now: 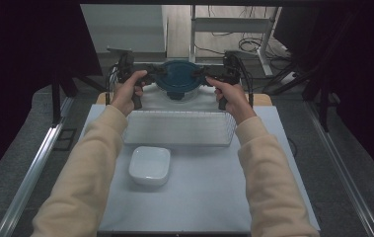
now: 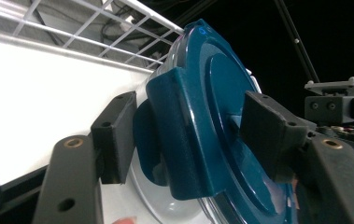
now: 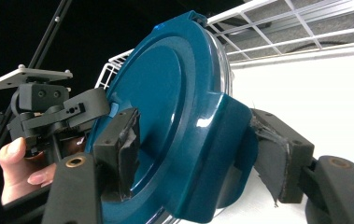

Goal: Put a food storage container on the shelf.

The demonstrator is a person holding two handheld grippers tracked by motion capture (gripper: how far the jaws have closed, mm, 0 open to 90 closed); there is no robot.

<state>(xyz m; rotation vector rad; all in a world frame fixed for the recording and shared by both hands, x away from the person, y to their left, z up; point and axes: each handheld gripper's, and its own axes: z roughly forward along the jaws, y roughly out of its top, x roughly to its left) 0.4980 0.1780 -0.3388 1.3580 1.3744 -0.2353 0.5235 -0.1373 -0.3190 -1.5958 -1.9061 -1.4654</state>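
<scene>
A round teal lid (image 1: 178, 76) with a latch tab on each side sits on a clear container at the far end of the table. My left gripper (image 1: 157, 71) is shut on the lid's left tab (image 2: 184, 135), and my right gripper (image 1: 199, 74) is shut on the right tab (image 3: 212, 154). In the left gripper view the lid (image 2: 221, 93) stands tilted between my jaws, with the container's pale rim (image 2: 165, 207) below it. The right gripper view has the lid (image 3: 165, 88) between its jaws and the left gripper (image 3: 48, 112) beyond, held by a hand.
A white wire basket (image 1: 179, 128) lies across the table just nearer than the lid. A white square bowl (image 1: 149, 165) stands in front of it, left of centre, on the pale table mat (image 1: 204, 197). Desk legs and cables lie beyond the far edge.
</scene>
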